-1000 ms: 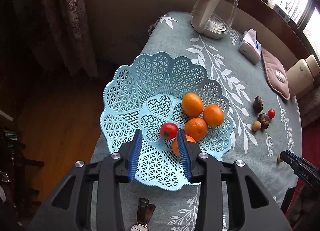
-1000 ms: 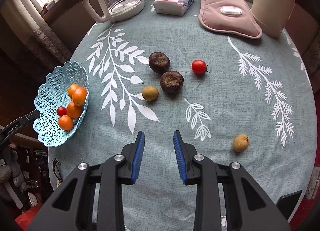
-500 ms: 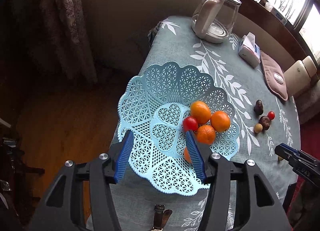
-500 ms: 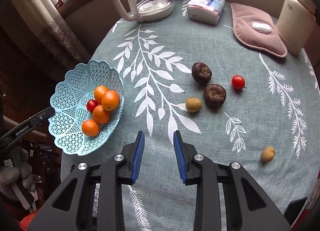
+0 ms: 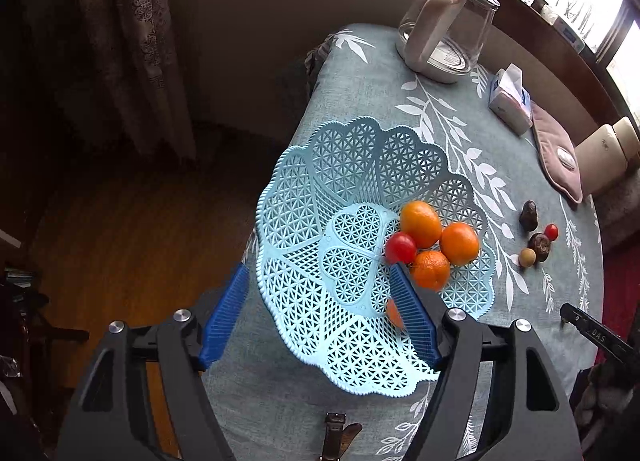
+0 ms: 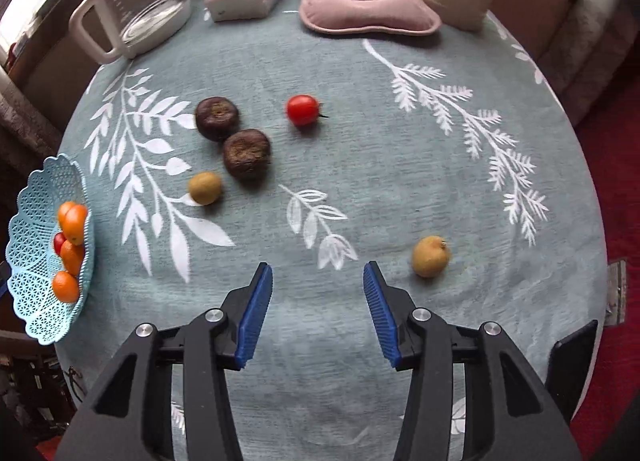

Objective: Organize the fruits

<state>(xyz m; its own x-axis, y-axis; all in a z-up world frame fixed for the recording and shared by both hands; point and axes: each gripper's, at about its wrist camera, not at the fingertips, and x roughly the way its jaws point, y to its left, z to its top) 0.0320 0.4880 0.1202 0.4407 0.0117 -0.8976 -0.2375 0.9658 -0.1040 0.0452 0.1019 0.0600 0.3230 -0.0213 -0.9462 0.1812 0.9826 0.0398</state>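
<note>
Fruits collect in the blue basket (image 5: pixel 320 197) at the table's left edge; left gripper (image 5: pixel 320 309) and right gripper (image 6: pixel 318 307) hover with jaws spread, empty, the right near the yellow fruit (image 6: pixel 430 256).

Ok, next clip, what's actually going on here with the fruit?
A person with a gripper in each hand is gathering fruit into a blue lattice basket. It already holds four oranges and a red tomato. The left gripper is open around the basket's near rim, holding nothing. The right gripper hangs open and empty over the tablecloth, with the loose yellowish fruit just to its right. Five pieces remain outside.
</note>
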